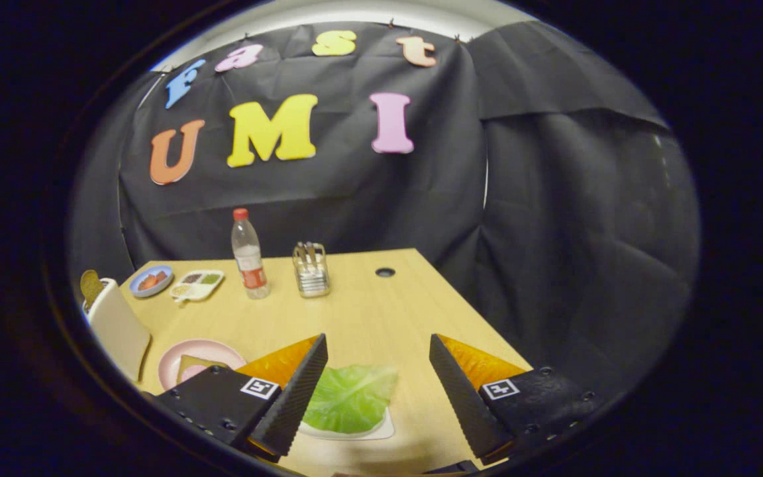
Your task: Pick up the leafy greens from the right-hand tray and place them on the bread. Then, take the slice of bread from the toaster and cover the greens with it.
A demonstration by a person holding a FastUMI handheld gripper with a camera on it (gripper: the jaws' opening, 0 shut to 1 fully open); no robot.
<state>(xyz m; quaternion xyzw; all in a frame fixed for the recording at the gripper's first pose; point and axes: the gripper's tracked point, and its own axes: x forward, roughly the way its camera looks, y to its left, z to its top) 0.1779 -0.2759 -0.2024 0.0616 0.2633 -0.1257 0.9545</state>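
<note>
A pale green leaf (350, 396) lies on a white tray (381, 432) between my two fingers, closer to the left one. My gripper (377, 346) is open, its black ribbed fingers (295, 397) spread wide above the leaf without touching it. To the left, past the left finger, a pink plate (186, 354) carries a slice of bread (196, 364). Further left stands a white toaster (116, 328) with a brown slice of bread (91, 286) poking out of its top.
At the back of the wooden table (368, 311) stand a water bottle (249, 255) with a red cap, a metal rack (310, 269), a small divided dish (197, 283) and a blue plate (150, 280). The table's right edge runs just beyond my right finger.
</note>
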